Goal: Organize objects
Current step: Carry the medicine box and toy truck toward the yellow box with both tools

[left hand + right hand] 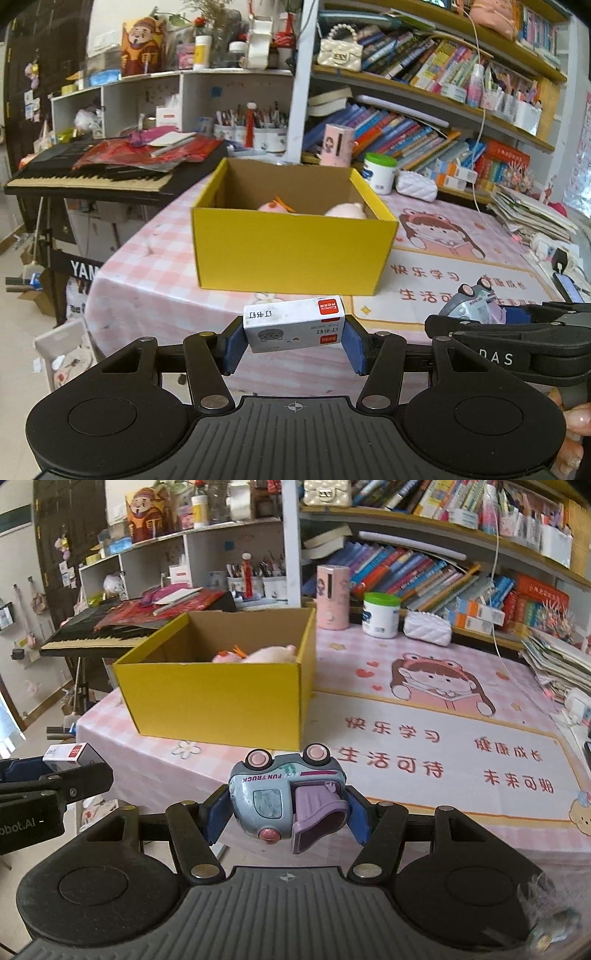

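In the left wrist view, the left gripper (294, 336) has its blue pads (232, 349) pressed against the two ends of a small white staple box (294, 328) with a red label, held clear of the table (155, 280) near its front edge. Straight ahead stands an open yellow cardboard box (293, 251) near the table's left edge, with two pink plush toys (345, 211) lying inside against its far right wall. At the right edge of this view the right gripper (517, 325) shows from the side, carrying a toy truck (474, 299). Behind the box, at the table's back edge, stand a pink cylinder (334, 144), a white jar with a green lid (380, 173) and a white quilted pouch (416, 185). In the right wrist view, the right gripper (286, 814) is closed on the grey-blue toy truck (286, 794), which lies upside down between the pads with its pink wheels up and its lilac scoop (319, 819) toward the camera, held above the pink cartoon mat (443, 746) near the table's front edge. The yellow cardboard box (221, 705) sits beyond it to the left, the plush toys (266, 653) visible inside. At far left the left gripper (48, 775) holds the staple box (70, 755).
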`<state>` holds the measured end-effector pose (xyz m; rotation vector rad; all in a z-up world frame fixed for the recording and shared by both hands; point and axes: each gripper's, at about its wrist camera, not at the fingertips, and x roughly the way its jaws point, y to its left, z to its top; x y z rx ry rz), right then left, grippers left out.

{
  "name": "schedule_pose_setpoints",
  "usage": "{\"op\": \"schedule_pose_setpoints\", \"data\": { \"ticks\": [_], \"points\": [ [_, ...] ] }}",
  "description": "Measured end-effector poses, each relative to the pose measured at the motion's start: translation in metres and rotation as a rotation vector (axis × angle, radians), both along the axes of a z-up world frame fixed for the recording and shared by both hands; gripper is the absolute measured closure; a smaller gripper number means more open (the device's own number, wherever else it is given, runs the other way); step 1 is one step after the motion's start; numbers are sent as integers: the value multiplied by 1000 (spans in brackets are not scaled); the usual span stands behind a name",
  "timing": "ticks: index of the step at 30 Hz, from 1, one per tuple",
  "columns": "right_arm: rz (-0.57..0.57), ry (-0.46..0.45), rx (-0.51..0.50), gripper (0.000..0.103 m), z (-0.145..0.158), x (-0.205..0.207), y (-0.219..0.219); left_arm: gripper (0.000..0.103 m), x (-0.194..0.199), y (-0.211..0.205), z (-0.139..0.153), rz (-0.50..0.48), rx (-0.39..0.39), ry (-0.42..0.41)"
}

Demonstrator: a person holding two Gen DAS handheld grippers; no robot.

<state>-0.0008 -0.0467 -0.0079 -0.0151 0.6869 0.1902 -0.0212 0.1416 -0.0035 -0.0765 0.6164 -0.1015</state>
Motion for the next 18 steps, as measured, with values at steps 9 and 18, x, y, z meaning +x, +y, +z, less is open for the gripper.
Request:
{"op": "schedule_pose_setpoints", "data": {
  "ticks": [9,18],
  "points": [
    [16,-26,-11,42,9,-4,14,50,0,11,4,4,-10,-15],
    [50,-23,-20,42,8,6,22,50,4,17,4,30,-13,-16]
  ]
}}
